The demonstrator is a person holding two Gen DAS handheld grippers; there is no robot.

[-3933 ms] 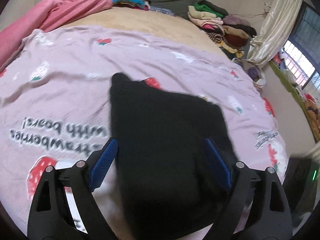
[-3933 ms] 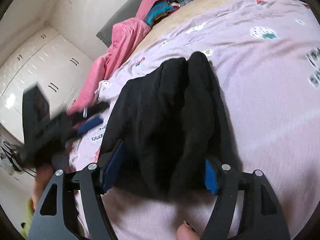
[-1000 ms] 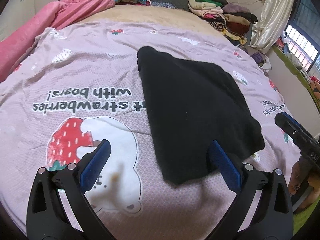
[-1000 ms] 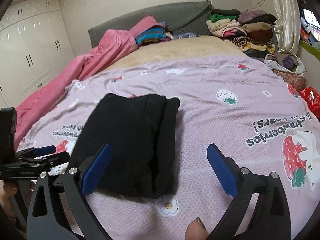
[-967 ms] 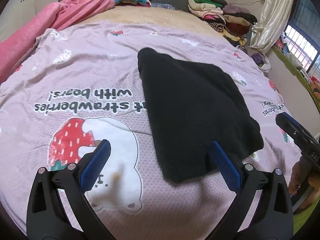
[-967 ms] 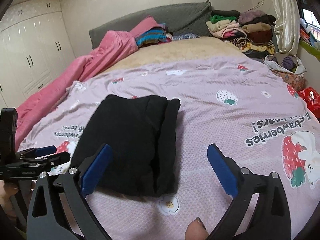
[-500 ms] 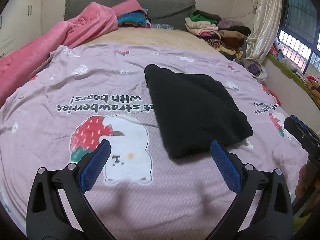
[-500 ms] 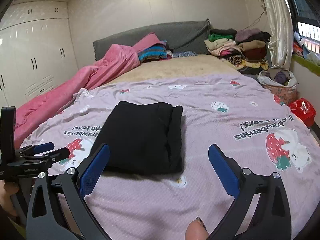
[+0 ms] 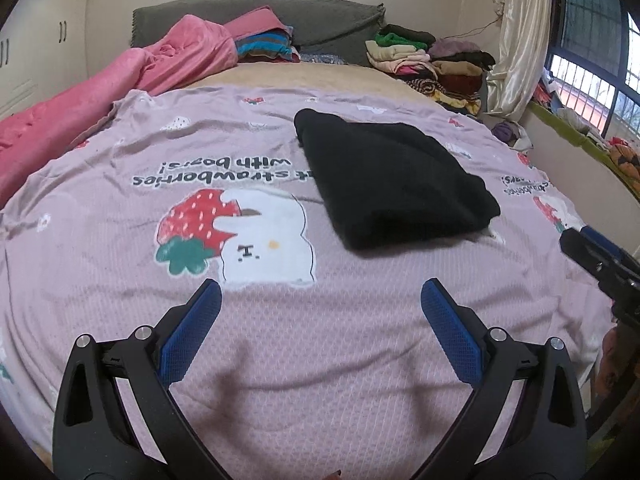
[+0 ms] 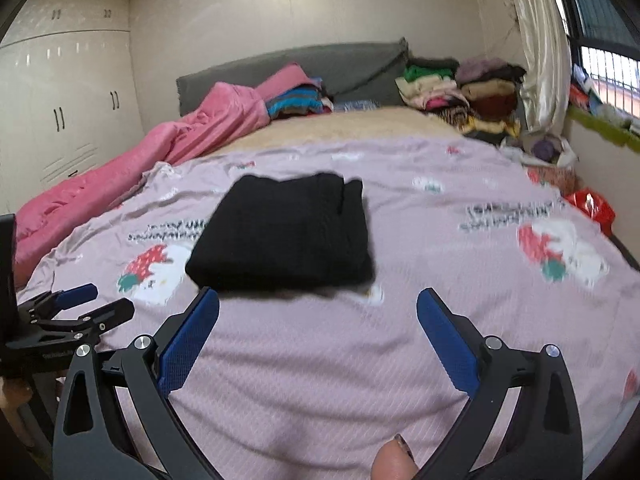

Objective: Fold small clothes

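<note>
Garment: folded black knitted garment [image 9: 394, 178] lies flat on the lilac strawberry-print bed sheet [image 9: 120, 280], long axis running away from both grippers.
Left gripper [image 9: 320, 312]: fingers spread wide, holding nothing; garment ahead, slightly right.
Right gripper [image 10: 318, 320]: fingers wide apart, empty; garment ahead, slightly left, looks nearer.

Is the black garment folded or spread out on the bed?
Folded: the black garment lies as a compact layered rectangle on the purple bedspread, apart from both open tools.

The bed [image 9: 280, 360] wore a lilac strawberry sheet [image 9: 120, 280]; a folded black garment [image 9: 392, 184] lay centre-right, a pink blanket [image 9: 100, 80] upper left, folded clothes [image 9: 432, 64] upper right.
</note>
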